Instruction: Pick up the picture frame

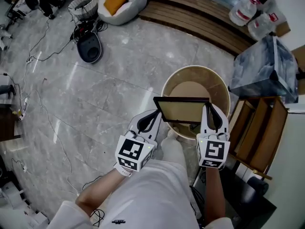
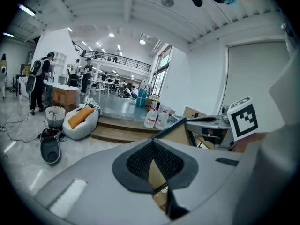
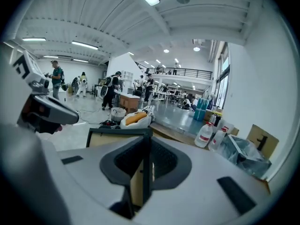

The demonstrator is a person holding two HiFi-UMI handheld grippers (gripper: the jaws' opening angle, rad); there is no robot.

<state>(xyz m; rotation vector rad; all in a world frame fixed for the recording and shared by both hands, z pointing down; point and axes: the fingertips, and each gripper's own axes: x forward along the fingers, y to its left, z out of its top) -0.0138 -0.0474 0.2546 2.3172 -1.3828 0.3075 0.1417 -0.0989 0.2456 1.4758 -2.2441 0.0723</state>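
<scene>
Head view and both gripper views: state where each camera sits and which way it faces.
Head view: on the person's head, facing steeply down at the floor; shows the person's arms, with the left gripper and right gripper clamping the picture frame by its sides.
Left gripper view: on the left gripper, facing along its jaws across the hall; right gripper at right.
Right gripper view: on the right gripper, facing likewise; left gripper at left.
Shared: both gripper views show the picture frame and the white-and-orange sack.
</scene>
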